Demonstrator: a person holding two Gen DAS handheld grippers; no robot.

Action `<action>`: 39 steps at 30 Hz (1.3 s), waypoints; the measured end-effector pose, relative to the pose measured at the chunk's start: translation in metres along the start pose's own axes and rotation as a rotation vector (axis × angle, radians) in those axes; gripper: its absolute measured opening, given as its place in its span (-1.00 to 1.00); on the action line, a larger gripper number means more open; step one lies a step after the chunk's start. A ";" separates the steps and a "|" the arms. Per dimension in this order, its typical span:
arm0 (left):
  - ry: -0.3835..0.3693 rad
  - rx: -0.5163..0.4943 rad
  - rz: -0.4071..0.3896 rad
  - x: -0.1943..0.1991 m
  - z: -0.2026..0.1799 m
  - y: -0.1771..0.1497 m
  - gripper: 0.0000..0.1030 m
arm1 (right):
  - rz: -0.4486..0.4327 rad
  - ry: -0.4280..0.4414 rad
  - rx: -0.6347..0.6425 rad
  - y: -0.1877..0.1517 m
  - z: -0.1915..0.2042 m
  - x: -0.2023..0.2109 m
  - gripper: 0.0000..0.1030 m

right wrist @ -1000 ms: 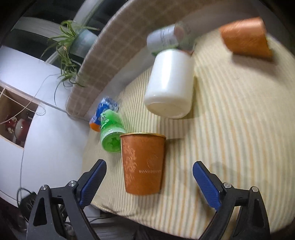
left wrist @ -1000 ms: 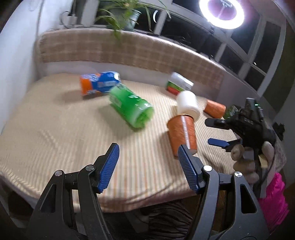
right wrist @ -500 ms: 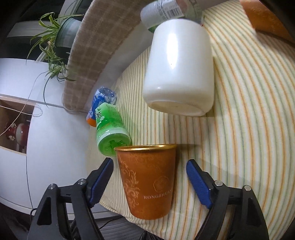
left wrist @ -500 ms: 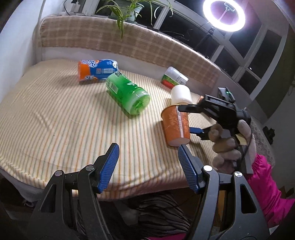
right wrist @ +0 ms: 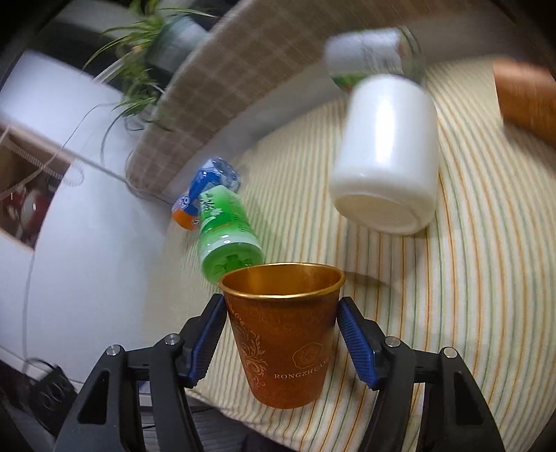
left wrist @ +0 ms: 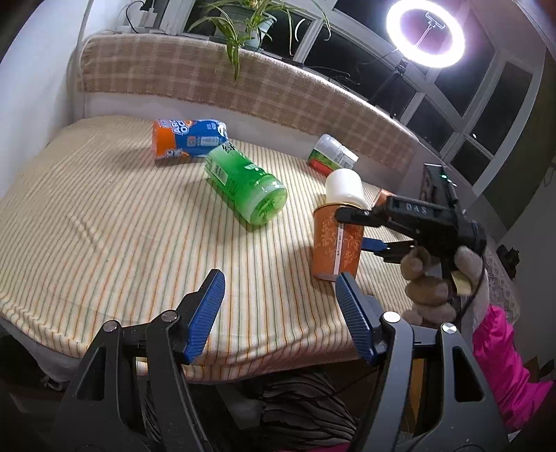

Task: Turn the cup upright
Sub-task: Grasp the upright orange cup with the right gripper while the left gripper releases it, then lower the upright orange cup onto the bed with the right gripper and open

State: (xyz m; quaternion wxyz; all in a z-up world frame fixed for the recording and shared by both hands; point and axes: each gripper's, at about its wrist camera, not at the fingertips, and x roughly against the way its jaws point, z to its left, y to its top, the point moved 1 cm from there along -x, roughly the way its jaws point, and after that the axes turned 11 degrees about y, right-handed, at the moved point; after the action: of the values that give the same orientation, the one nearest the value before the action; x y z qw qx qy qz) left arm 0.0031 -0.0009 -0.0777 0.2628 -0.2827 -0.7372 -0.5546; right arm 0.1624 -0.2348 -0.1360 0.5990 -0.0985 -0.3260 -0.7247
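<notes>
Gripping the orange paper cup just under its rim, the right tool is clamped on both sides; thin, light walls probably crush easily. It stands mouth-up near the bed edge, before the white jar. Left tool hangs apart, empty.

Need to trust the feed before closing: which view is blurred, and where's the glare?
Right wrist: white jar and green bottle smeared by motion; orange cup between the right gripper stays sharp. Left wrist: crisp; ring light flares top right.
</notes>
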 end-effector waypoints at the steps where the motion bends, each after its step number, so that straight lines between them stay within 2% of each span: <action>1: 0.005 0.001 -0.005 0.001 0.001 0.000 0.32 | -0.015 -0.016 0.031 -0.002 0.005 0.001 0.32; 6: 0.023 -0.003 -0.027 0.004 0.001 0.003 0.32 | -0.107 -0.159 0.234 -0.010 0.030 0.005 0.31; 12: 0.032 -0.012 -0.044 0.007 0.000 0.003 0.32 | -0.164 -0.229 0.363 -0.016 0.042 0.000 0.30; 17: 0.041 -0.023 -0.061 0.011 -0.001 0.003 0.32 | -0.198 -0.244 0.393 -0.014 0.045 -0.006 0.30; 20: 0.042 -0.017 -0.064 0.013 0.001 0.003 0.32 | -0.219 -0.290 0.436 -0.017 0.048 -0.011 0.30; 27: 0.043 -0.013 -0.069 0.014 0.002 0.004 0.32 | -0.226 -0.326 0.503 -0.030 0.054 -0.013 0.30; 39: 0.035 -0.013 -0.062 0.013 0.000 0.003 0.32 | -0.212 -0.327 0.506 -0.051 0.053 0.000 0.31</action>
State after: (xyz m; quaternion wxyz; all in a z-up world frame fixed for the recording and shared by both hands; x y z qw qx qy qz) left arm -0.0043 0.0011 -0.0668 0.2564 -0.2518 -0.7373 -0.5721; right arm 0.1022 -0.1996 -0.1135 0.4653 -0.0272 -0.5965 -0.6535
